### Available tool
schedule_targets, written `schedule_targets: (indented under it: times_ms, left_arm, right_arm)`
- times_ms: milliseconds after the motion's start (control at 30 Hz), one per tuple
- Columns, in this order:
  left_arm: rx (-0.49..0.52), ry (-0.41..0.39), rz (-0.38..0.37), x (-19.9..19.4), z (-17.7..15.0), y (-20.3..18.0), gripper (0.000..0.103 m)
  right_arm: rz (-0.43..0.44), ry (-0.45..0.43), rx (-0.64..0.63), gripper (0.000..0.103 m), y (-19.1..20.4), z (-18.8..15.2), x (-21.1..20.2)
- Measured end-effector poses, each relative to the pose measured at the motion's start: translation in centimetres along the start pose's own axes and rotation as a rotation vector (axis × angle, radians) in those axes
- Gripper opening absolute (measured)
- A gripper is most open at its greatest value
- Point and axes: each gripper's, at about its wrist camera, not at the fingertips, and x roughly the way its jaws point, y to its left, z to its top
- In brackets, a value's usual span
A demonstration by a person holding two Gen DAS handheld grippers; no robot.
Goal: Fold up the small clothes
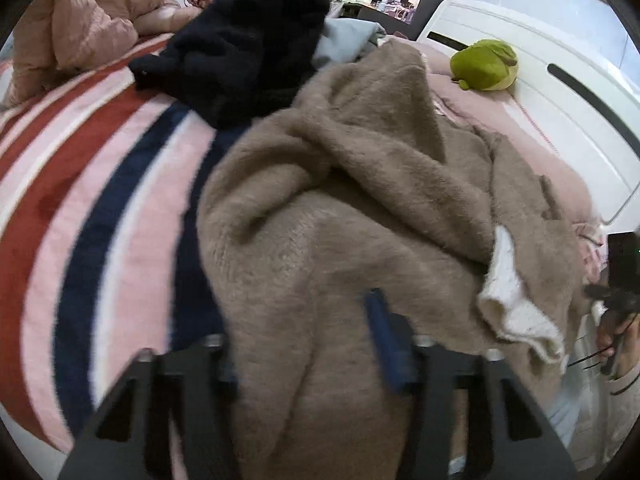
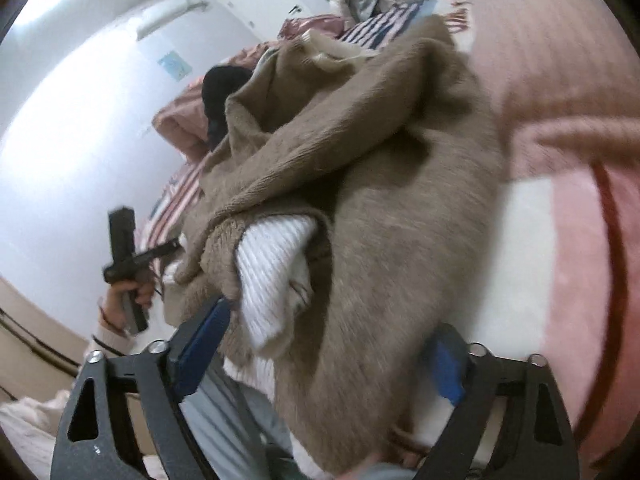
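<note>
A fuzzy brown sweater (image 1: 360,200) with a white ribbed lining (image 1: 516,304) lies bunched on the bed; it also shows in the right wrist view (image 2: 380,200) with the white lining (image 2: 276,264). My left gripper (image 1: 308,340) has the brown fabric draped between its jaws; only the right blue finger (image 1: 384,340) shows, the left one is hidden under cloth. My right gripper (image 2: 328,344) stands wide, with blue fingers (image 2: 204,340) on either side of the sweater's lower edge. The other hand-held gripper is seen at the far side in each view (image 1: 620,280) (image 2: 124,248).
A black garment (image 1: 248,48) lies behind the sweater on the red, pink and navy striped blanket (image 1: 100,200). A green plush toy (image 1: 484,64) sits by the white headboard (image 1: 560,92). A pink duvet (image 1: 80,28) is bunched at the back left.
</note>
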Motion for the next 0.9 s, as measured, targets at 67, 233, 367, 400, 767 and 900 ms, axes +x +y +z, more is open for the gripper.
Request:
schedule_targets:
  times_ms: [67,233,367,400,767,900]
  left_arm:
    - [-0.004,-0.002,-0.010,0.0,0.0,-0.3,0.015]
    - [0.008,-0.067,-0.071,-2.7,-0.8,-1.8,0.007]
    - [0.053,-0.121,-0.123,-5.8,-1.9,-3.6,0.007]
    - [0.059,-0.134,-0.142,-6.6,-2.1,-4.1,0.007]
    - [0.086,-0.322,-0.247,-16.6,-4.0,-7.9,0.007]
    - [0.095,-0.368,-0.141,-16.6,-1.1,-8.1,0.007]
  right_arm:
    - [-0.004,0.013,-0.001,0.027,1.0,0.3,1.3]
    - [0.020,-0.072,-0.037,0.015,2.4,0.4,-1.3]
    - [0.044,-0.123,-0.072,0.012,4.2,-0.1,-4.1]
    - [0.053,-0.133,-0.078,0.012,4.5,-0.4,-4.8]
    - [0.101,-0.308,-0.128,0.010,9.8,-2.7,-13.2]
    - [0.040,-0.338,-0.155,0.009,10.9,0.2,-13.9]
